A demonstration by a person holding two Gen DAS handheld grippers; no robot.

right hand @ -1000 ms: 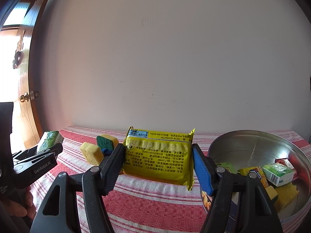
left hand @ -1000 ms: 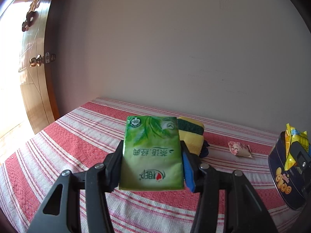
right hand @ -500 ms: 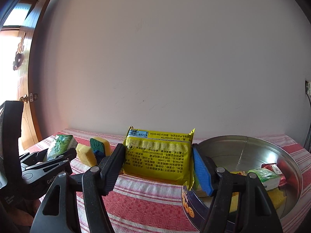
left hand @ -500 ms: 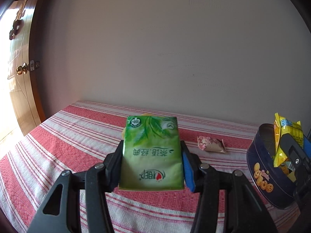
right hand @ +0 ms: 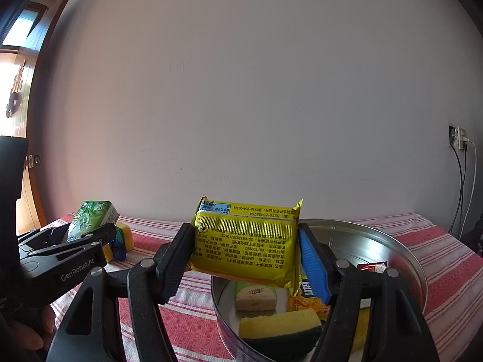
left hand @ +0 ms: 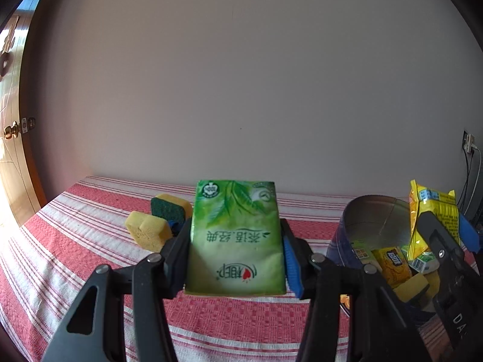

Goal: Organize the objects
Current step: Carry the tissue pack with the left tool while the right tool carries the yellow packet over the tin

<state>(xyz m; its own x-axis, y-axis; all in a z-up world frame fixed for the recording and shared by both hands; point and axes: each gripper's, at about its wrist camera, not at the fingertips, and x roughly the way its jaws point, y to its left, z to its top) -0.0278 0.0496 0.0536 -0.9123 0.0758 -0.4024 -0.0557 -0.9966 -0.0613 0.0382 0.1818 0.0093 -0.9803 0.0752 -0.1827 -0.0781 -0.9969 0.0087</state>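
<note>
Left gripper (left hand: 237, 238) clamped on a green tissue pack (left hand: 235, 235) above the striped tablecloth (left hand: 75, 241). Right gripper (right hand: 246, 250) clamped on a yellow biscuit packet (right hand: 246, 246) over the round tin (right hand: 404, 259). Inside: yellow sponge (right hand: 279, 322), small wrapped cake (right hand: 255, 295), red sachet (right hand: 372, 268)

yellow packet (right hand: 246, 246) – now above round tin (right hand: 401, 250) | green pack (left hand: 235, 238) – closer to tin

My left camera looks low along my left claw (left hand: 237, 241) toward the wall, my right likewise, both sharing the round tin (left hand: 374, 211) (right hand: 392, 241) and sponges (left hand: 148, 229) (right hand: 123, 235).
</note>
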